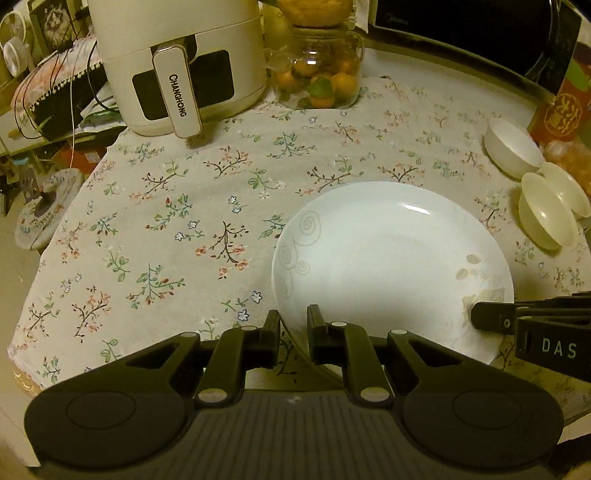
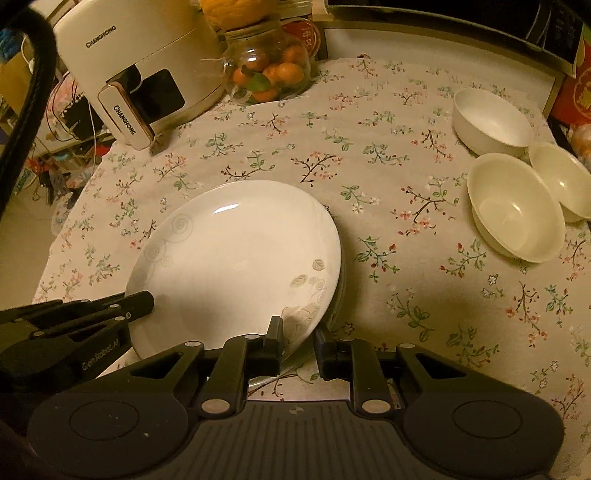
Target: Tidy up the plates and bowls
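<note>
Now, fryer (image 1: 177,62): "CHANGHONG".
Left gripper (image 1: 293,325): "GenRobot.AI"; fingers nearly closed, pinching plate (image 1: 391,266) rim.
Right gripper (image 2: 297,338): "DAS"; fingers likewise.

A cream CHANGHONG air fryer (image 1: 177,62) stands far beyond the jaws, up and to the left. Just right of it sits a glass jar of oranges (image 1: 321,70). A floral tablecloth (image 1: 155,221) spreads ahead of the jaws. A dark microwave (image 1: 480,33) sits far right.
</note>
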The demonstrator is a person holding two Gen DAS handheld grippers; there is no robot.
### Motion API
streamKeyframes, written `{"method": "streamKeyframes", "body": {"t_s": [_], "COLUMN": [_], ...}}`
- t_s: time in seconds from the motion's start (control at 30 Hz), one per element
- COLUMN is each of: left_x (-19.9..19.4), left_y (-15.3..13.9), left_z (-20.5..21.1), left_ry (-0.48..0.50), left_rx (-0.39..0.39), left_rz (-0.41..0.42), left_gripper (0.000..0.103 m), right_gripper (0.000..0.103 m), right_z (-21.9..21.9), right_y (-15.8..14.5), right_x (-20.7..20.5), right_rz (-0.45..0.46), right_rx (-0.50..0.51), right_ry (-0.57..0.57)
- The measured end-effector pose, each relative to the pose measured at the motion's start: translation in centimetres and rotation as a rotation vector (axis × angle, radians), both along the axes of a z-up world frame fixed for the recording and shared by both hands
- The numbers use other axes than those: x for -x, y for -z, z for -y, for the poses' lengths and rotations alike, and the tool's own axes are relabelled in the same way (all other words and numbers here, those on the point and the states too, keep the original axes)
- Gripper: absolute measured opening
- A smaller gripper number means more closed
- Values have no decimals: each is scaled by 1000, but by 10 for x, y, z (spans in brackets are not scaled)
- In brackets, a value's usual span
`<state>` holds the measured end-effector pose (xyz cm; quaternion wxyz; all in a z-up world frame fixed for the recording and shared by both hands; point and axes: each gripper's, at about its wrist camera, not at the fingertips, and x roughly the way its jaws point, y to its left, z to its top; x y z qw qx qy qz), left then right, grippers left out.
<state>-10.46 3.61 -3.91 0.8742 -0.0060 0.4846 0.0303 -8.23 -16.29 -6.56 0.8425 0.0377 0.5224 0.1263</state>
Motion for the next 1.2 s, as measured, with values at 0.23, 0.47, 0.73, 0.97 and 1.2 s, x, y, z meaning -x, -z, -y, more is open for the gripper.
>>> {"method": "streamKeyframes", "body": {"t_s": [0.23, 0.47, 0.73, 0.97, 1.2], "left_x": [2, 3, 2, 0, -4], "left_y": [2, 1, 0, 0, -1], "left_z": [7, 9, 7, 5, 6], "left_ry": [15, 10, 8, -3, -12], "left_rx": [-49, -57, -53, -35, -36], "left_rz": [8, 14, 16, 9, 11], "left_gripper": [13, 12, 11, 12, 21], "right_gripper": [19, 19, 20, 20, 21], "right_z": [-9, -15, -19, -16, -5], "right_y": [0, 2, 6, 6, 3], "right_x": [4, 7, 10, 9, 4], "right_rz": [38, 77, 94, 91, 76], "right_rx": [64, 122, 160, 134, 66], "right_ry": [-14, -22, -31, -25, -10]}}
